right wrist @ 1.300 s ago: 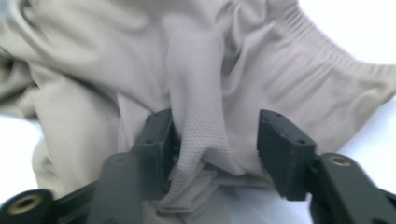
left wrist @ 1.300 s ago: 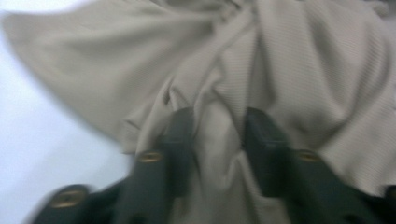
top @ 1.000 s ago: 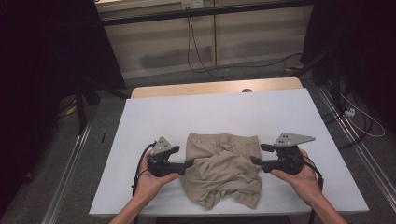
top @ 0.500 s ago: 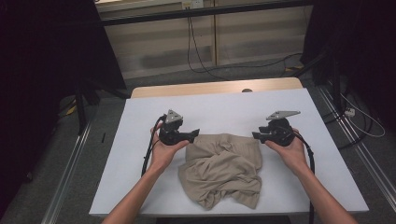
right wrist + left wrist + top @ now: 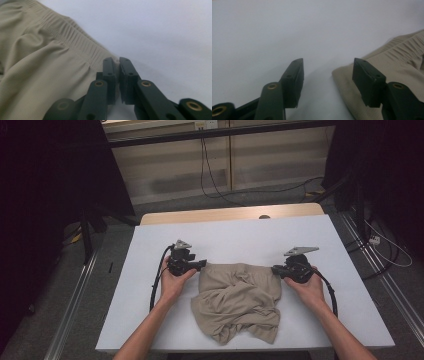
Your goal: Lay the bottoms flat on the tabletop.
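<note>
Jaws first. My right gripper (image 5: 117, 62) has its jaws pinched together on the corner of the waistband of the tan shorts (image 5: 239, 300), a sliver of fabric showing between the pads. My left gripper (image 5: 327, 72) stands with jaws apart, one pad over bare cloth-covered table, the other just over the shorts' near corner, nothing caught yet. High view puts the left gripper (image 5: 186, 262) at the garment's upper left corner and the right gripper (image 5: 292, 270) at its upper right. Shorts lie near the front middle of the white table (image 5: 235, 235), waistband edge fairly straight, lower part bunched and wrinkled. My reading: one corner secured, other not; the left grip and any spreading or folding are all yet to do.
</note>
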`<action>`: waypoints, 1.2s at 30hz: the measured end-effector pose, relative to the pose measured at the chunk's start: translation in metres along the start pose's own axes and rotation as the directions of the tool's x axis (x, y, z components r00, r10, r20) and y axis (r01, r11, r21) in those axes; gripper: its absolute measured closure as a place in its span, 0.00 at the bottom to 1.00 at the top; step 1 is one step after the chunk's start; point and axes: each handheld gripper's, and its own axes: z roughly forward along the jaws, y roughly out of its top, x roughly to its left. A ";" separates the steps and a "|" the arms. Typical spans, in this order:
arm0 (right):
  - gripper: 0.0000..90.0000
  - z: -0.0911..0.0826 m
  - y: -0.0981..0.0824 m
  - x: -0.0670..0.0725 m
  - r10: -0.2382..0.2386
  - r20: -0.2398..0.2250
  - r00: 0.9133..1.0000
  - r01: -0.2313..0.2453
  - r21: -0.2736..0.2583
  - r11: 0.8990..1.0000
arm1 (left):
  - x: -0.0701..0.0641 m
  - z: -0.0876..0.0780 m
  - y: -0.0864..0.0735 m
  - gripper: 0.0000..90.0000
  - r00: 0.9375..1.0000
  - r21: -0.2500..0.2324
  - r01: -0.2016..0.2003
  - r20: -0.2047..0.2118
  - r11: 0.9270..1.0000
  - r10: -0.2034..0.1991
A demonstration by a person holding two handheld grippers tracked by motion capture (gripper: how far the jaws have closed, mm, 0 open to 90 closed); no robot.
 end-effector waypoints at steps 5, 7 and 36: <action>0.95 0.004 0.002 -0.005 -0.014 0.062 0.998 0.015 -0.022 1.000 | -0.002 0.010 -0.004 0.61 0.999 0.052 0.017 0.046 0.998 -0.020; 0.95 0.005 0.003 -0.007 -0.019 0.089 0.996 0.022 -0.032 0.999 | -0.004 0.011 -0.004 0.61 0.999 0.048 0.015 0.029 0.999 -0.017; 0.96 -0.047 0.031 -0.001 0.040 0.007 0.999 -0.037 -0.265 0.963 | -0.013 -0.068 0.023 0.96 0.997 -0.223 0.030 0.078 0.974 -0.012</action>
